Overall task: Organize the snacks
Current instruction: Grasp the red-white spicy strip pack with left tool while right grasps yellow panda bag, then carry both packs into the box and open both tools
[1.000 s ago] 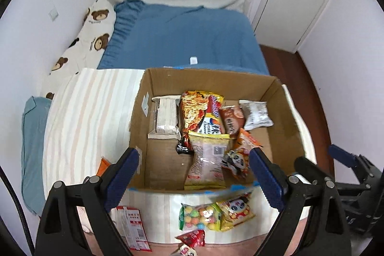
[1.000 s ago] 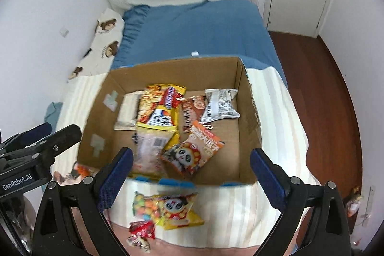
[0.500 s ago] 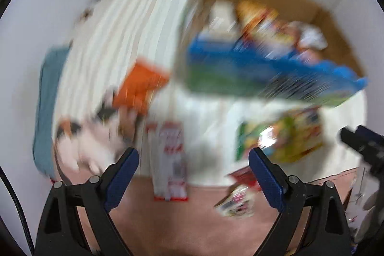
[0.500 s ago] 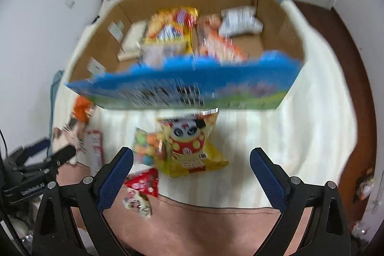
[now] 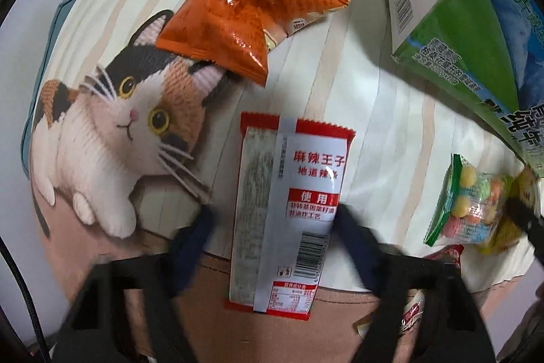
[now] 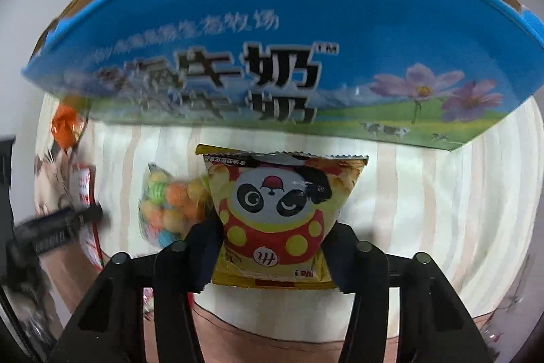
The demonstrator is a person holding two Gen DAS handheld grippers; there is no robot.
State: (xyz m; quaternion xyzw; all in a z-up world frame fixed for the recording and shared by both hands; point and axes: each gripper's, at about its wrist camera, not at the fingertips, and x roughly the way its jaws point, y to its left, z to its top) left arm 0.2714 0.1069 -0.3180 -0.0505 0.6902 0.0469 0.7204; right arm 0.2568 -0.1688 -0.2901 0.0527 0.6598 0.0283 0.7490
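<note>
Both grippers drop from above the box (image 6: pixel 272 33) to the blanket (image 5: pixel 391 125). Left gripper (image 5: pixel 275 220) fingers straddle the red-white packet (image 5: pixel 289 193), spread. Right gripper (image 6: pixel 272 244) fingers flank the panda bag (image 6: pixel 278 210), contact unclear. Candy bag (image 6: pixel 166 206) lies beside it.

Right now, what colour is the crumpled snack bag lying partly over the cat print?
Orange; the crumpled snack bag shows best in the left wrist view.

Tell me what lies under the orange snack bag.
The orange snack bag lies on the striped blanket, its lower corner covering one ear of the printed calico cat. Whatever else is beneath the bag is hidden by it.
</note>
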